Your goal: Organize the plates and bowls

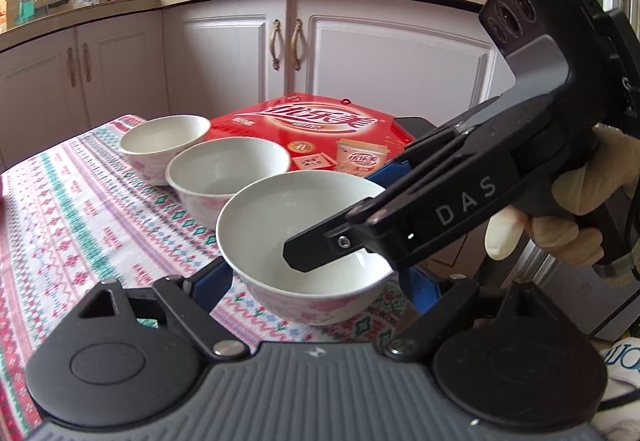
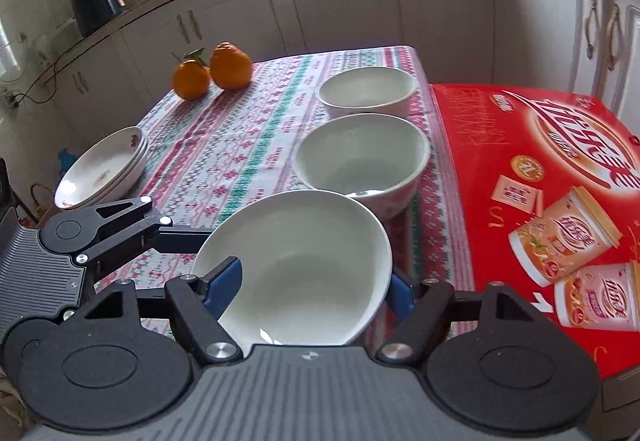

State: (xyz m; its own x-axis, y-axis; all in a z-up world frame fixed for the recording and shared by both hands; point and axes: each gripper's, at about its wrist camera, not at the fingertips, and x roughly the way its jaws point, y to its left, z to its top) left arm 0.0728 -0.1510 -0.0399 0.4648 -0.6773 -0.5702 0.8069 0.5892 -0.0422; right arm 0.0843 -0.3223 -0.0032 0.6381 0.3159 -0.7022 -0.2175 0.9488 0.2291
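Note:
Three white bowls with pink flower sides stand in a row on the patterned tablecloth. The near bowl (image 1: 304, 241) (image 2: 296, 273) is tilted. My right gripper (image 2: 316, 281) is shut on its rim, one finger (image 1: 320, 249) inside and one outside. My left gripper (image 1: 316, 289) is open, its blue-padded fingers on either side of the same bowl, low by its base. The middle bowl (image 1: 228, 173) (image 2: 360, 157) and far bowl (image 1: 164, 141) (image 2: 366, 89) stand upright behind. A stack of white plates (image 2: 100, 169) lies at the table's left edge.
A red instant-drink box (image 1: 320, 133) (image 2: 552, 177) lies to the right of the bowls. Two oranges (image 2: 212, 73) sit at the far left of the table (image 2: 224, 161). Kitchen cabinets (image 1: 360, 53) and a counter with pots stand behind.

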